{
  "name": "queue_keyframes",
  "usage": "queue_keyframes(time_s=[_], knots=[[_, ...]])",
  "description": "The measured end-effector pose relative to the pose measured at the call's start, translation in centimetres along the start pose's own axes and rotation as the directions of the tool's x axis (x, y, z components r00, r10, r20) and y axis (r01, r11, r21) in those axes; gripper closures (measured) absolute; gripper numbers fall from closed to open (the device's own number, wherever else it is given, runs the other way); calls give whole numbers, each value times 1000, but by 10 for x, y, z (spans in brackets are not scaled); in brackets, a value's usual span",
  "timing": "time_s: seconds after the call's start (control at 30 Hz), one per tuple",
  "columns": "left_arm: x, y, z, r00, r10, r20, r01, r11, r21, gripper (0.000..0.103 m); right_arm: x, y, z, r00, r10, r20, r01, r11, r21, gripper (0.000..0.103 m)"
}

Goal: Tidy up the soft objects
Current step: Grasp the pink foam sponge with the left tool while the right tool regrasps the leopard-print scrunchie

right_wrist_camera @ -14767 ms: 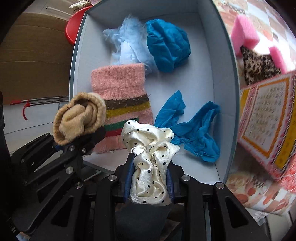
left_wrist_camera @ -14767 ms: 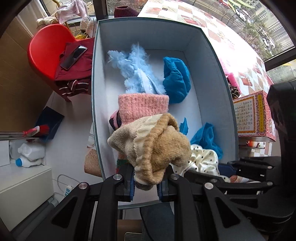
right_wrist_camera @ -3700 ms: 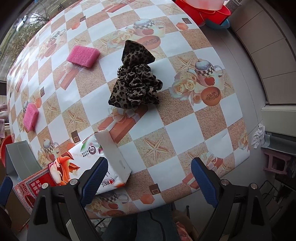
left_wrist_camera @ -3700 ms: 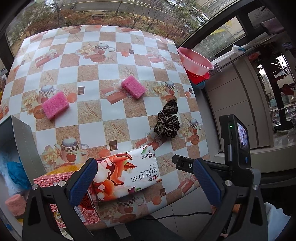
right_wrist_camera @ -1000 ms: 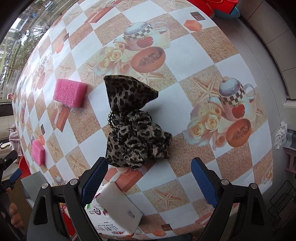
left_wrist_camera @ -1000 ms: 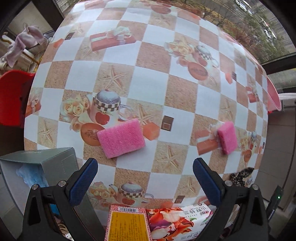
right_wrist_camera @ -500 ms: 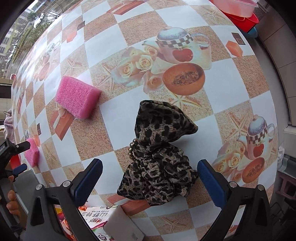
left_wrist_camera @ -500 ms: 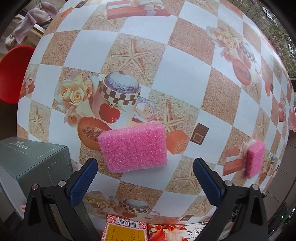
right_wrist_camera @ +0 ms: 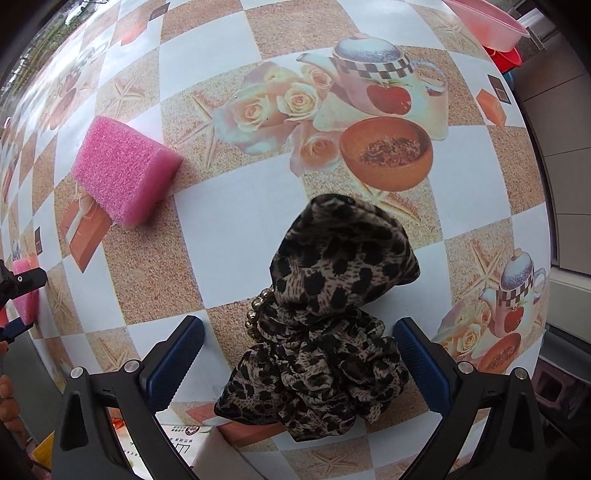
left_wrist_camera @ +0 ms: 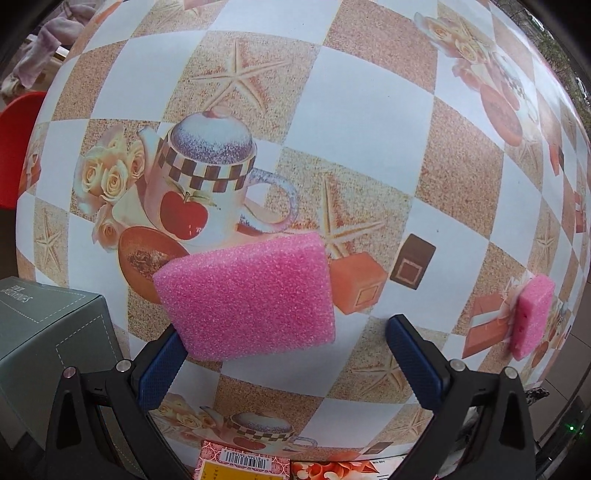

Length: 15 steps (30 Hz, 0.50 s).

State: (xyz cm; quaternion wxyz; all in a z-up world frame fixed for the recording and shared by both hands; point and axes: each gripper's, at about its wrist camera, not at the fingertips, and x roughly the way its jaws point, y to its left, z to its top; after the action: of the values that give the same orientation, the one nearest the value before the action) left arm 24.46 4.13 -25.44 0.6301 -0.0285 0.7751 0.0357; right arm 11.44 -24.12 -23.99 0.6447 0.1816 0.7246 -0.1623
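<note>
In the left wrist view a pink sponge lies flat on the patterned tablecloth. My left gripper is open, low over the table, with the sponge's near edge between its blue pads; the left pad is at the sponge's corner. In the right wrist view a leopard-print scrunchie lies on the table. My right gripper is open and straddles the scrunchie's near half. A second pink sponge lies to its far left; it also shows in the left wrist view.
The grey storage box stands at the left edge of the left wrist view. Printed packets lie at the near table edge. A pink basin sits beyond the table at the far right. The left gripper shows at the right wrist view's left edge.
Both grippers have moved down and forward. The sponge now sits between the left pads and the scrunchie between the right pads. Both stay open.
</note>
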Motion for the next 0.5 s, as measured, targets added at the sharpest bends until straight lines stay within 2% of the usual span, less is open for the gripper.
queue_keyframes(time_s=[0.2,0.37,0.5], knots=[[1,3,-7,1000,-1,-4,1,1000,-2,0,-4,-12,-1,1000,3,-3,-3,1000,2,0],[1,-1,7,1000,0,-31,0,1000,-1,0,-2,-18,10,999,6,-45,-6,1000,-4,0],[4,0,14,1000,2,-15,-2,1000,5,0,-3,-19,16,999,-1,-38,0,1000,-7,0]])
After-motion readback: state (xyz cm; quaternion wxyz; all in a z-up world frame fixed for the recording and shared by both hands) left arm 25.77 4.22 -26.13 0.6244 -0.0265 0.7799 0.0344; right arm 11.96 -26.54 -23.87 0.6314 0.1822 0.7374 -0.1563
